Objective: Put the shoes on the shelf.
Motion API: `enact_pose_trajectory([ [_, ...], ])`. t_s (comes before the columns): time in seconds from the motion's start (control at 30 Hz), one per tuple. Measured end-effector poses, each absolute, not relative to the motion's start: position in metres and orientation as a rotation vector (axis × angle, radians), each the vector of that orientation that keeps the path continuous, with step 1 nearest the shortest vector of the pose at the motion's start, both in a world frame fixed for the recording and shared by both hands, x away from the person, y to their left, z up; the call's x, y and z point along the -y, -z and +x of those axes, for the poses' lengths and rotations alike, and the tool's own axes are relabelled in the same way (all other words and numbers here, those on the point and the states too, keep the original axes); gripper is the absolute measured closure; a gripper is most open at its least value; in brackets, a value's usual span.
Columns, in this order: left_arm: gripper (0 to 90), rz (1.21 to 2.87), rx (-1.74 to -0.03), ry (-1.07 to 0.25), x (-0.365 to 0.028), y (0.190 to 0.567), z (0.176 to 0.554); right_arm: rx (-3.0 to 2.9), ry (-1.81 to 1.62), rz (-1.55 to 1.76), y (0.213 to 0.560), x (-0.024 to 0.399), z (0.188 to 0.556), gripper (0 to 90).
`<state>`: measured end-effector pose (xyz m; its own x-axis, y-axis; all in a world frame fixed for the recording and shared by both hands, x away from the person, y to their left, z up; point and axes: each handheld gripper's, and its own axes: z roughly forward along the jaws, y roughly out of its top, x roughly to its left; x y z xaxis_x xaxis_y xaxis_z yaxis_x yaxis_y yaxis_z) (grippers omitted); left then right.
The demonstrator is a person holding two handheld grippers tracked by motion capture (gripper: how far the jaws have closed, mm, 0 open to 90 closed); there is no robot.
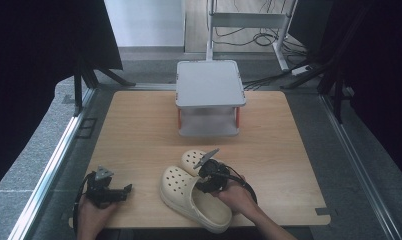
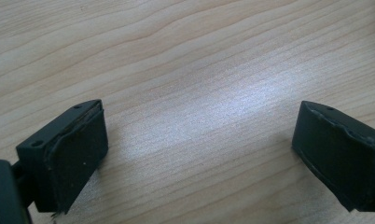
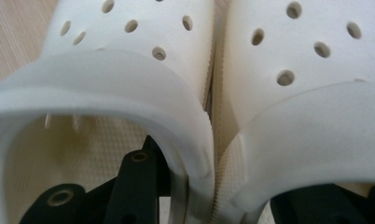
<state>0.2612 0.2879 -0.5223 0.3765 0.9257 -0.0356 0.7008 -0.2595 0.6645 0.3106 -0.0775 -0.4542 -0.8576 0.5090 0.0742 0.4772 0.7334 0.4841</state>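
Two cream perforated clogs lie side by side at the front of the wooden table (image 1: 139, 125): the nearer clog (image 1: 189, 197) and the farther clog (image 1: 191, 159), partly hidden by the hand. My right gripper (image 1: 210, 176) sits over their openings. In the right gripper view one black jaw is inside the left clog (image 3: 129, 56) and the other inside the right clog (image 3: 311, 60), so my right gripper (image 3: 213, 196) is shut on their two touching side walls. My left gripper (image 1: 123, 190) rests low at the table's front left; its jaws stand wide apart over bare wood, the left gripper (image 2: 199, 154) open and holding nothing.
A grey two-level stand (image 1: 209, 82) with orange corner posts stands at the back middle of the table. Metal rails run along both table sides, and cables lie on the floor behind. Bare wood lies between the stand and the clogs.
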Motion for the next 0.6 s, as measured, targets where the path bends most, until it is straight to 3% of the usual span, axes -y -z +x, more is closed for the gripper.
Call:
enact_pose_trajectory([
  [0.6, 3.3, 2.049, -1.391, -0.491, -0.288, 0.522, 0.261, -2.913, -0.718, 0.803, 0.399, 0.103, 0.327, 65.2],
])
